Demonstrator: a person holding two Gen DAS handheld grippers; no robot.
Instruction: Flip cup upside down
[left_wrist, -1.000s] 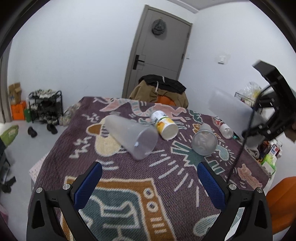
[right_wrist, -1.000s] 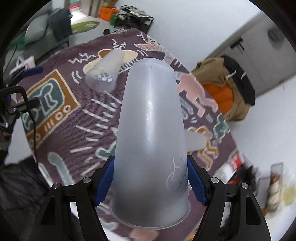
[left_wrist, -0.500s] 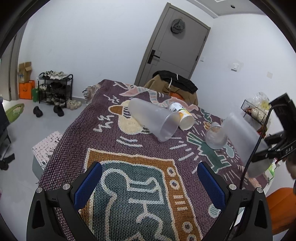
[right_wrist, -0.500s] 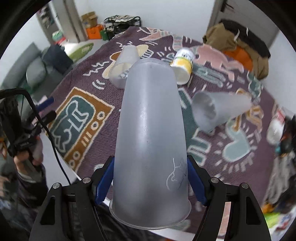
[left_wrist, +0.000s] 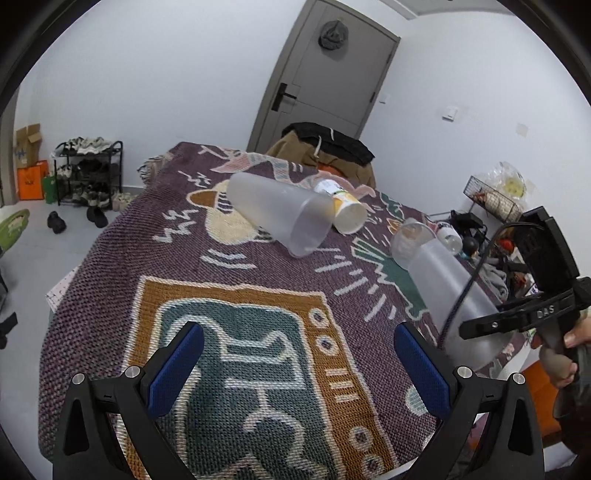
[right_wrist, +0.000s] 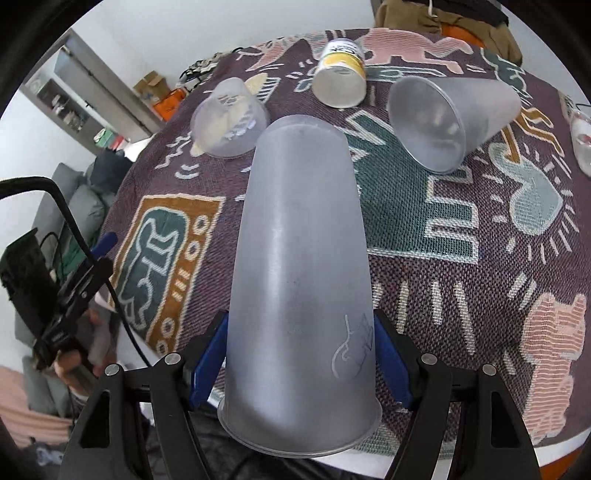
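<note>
Left hand-held gripper (left_wrist: 297, 363) held low, blue pads spread wide; right hand-held gripper (right_wrist: 299, 363) clamped on cup (right_wrist: 301, 258).

White walls (left_wrist: 177, 74) enclose the room, with a grey door (left_wrist: 328, 85) at the back and a light switch (left_wrist: 451, 112) to its right. A shoe rack (left_wrist: 86, 173) stands on the pale floor (left_wrist: 44, 243) by the left wall, beside an orange box (left_wrist: 31, 181). A wire basket (left_wrist: 493, 197) sits at right

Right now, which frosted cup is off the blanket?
The frosted cup clamped in the right gripper; the other two frosted cups lie on the blanket.
</note>
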